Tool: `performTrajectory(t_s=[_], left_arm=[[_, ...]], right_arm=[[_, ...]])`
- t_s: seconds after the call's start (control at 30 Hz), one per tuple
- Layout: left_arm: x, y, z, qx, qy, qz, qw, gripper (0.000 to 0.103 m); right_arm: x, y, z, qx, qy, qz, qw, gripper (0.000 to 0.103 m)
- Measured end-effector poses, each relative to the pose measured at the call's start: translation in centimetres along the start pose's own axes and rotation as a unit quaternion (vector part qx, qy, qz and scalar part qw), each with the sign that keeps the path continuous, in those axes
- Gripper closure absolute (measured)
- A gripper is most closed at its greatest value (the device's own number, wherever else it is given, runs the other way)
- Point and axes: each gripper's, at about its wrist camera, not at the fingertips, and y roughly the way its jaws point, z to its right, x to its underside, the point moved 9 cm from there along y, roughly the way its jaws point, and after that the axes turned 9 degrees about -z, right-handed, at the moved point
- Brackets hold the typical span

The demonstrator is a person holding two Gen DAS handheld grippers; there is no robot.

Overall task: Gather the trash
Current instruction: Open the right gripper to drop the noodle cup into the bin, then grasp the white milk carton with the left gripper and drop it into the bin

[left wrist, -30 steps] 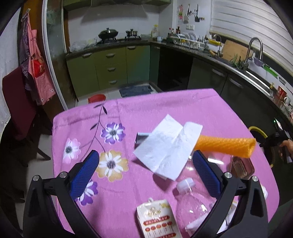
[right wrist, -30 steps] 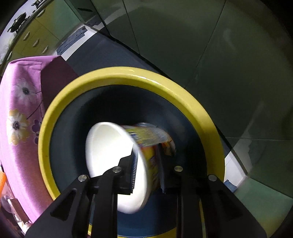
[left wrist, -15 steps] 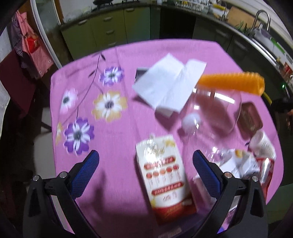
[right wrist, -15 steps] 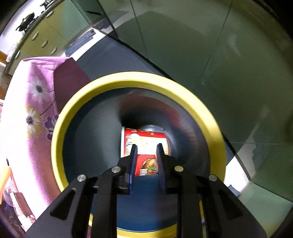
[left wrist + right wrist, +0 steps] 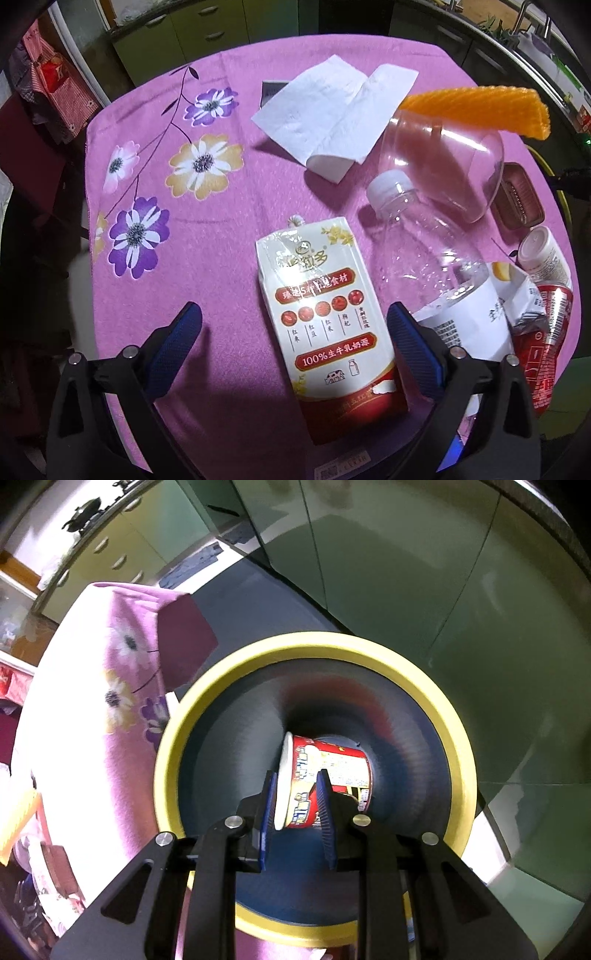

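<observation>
My left gripper (image 5: 293, 325) is open above a white and red milk pouch (image 5: 325, 314) that lies flat on the pink flowered tablecloth (image 5: 155, 177). A clear plastic bottle (image 5: 428, 240), white paper napkins (image 5: 332, 114), an orange foam net (image 5: 476, 109) and a clear cup (image 5: 447, 162) lie beyond. My right gripper (image 5: 295, 794) hangs over a dark bin with a yellow rim (image 5: 454, 731), jaws slightly apart. A red instant noodle cup (image 5: 325, 779) lies on its side at the bin's bottom, free of the fingers.
A small brown tin (image 5: 517, 199), a white pill bottle (image 5: 543, 254), a crushed red can (image 5: 543, 339) and a crumpled carton (image 5: 513, 291) crowd the table's right edge. The bin stands on the floor beside the table (image 5: 88, 686). Green kitchen cabinets (image 5: 122, 550) stand behind.
My right gripper let go of the noodle cup, which dropped to the bin's bottom, and the gripper rose. My left gripper moved back and tilted down over the milk pouch.
</observation>
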Motion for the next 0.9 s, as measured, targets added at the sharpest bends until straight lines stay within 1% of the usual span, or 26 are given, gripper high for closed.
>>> performTrajectory(t_s=[0.03, 0.07, 0.1, 0.13, 0.17, 0.2, 0.27, 0.37, 0.47, 0.57, 0.7, 0.77, 0.9], left_arm=[[0.0, 0.2, 0.0, 0.003, 0.0, -0.004, 1.0, 0.012], [0.0, 0.4, 0.0, 0.005, 0.001, -0.007, 1.0, 0.017], [0.1, 0.6, 0.1, 0.009, 0.001, -0.013, 0.9999, 0.025], [0.1, 0.8, 0.2, 0.012, 0.0, -0.017, 0.9998, 0.029], [0.1, 1.1, 0.2, 0.017, -0.001, -0.021, 0.9996, 0.039], [0.1, 1.2, 0.1, 0.02, -0.003, -0.019, 0.9996, 0.043], [-0.2, 1.1, -0.2, 0.019, -0.005, -0.014, 0.9997, 0.05], [-0.6, 0.4, -0.6, 0.024, -0.009, -0.002, 0.9997, 0.05], [-1.0, -1.4, -0.9, 0.021, -0.003, 0.02, 0.9996, 0.051], [-1.5, -3.8, -0.6, 0.014, 0.009, 0.048, 0.9987, 0.052], [-2.5, -7.5, 0.9, 0.011, 0.039, 0.091, 0.9951, 0.052], [-2.8, -9.1, 1.9, 0.012, 0.052, 0.105, 0.993, 0.052], [-3.8, -11.9, 4.8, 0.027, 0.09, 0.133, 0.9866, 0.052]], right_arm=[[0.2, -0.2, -0.1, -0.001, -0.002, 0.001, 1.0, 0.08], [0.3, -0.5, -0.4, -0.001, -0.005, 0.004, 1.0, 0.08], [0.5, -0.8, -0.5, -0.001, -0.009, 0.007, 1.0, 0.078], [0.6, -1.0, -0.7, 0.0, -0.012, 0.01, 1.0, 0.071], [0.8, -1.3, -0.9, -0.001, -0.015, 0.012, 1.0, 0.069], [0.9, -1.4, -1.1, 0.0, -0.017, 0.014, 1.0, 0.067], [1.2, -1.9, -1.3, -0.002, -0.022, 0.018, 1.0, 0.065], [1.6, -2.3, -1.5, -0.001, -0.025, 0.022, 0.999, 0.064], [1.7, -2.8, -1.5, 0.003, -0.029, 0.027, 0.999, 0.063], [1.8, -3.2, -1.6, -0.002, -0.03, 0.031, 0.999, 0.063], [2.1, -3.6, -1.9, -0.009, -0.034, 0.038, 0.999, 0.063], [2.3, -3.8, -1.9, -0.012, -0.036, 0.039, 0.998, 0.063], [2.7, -4.3, -1.7, -0.018, -0.038, 0.045, 0.998, 0.064]])
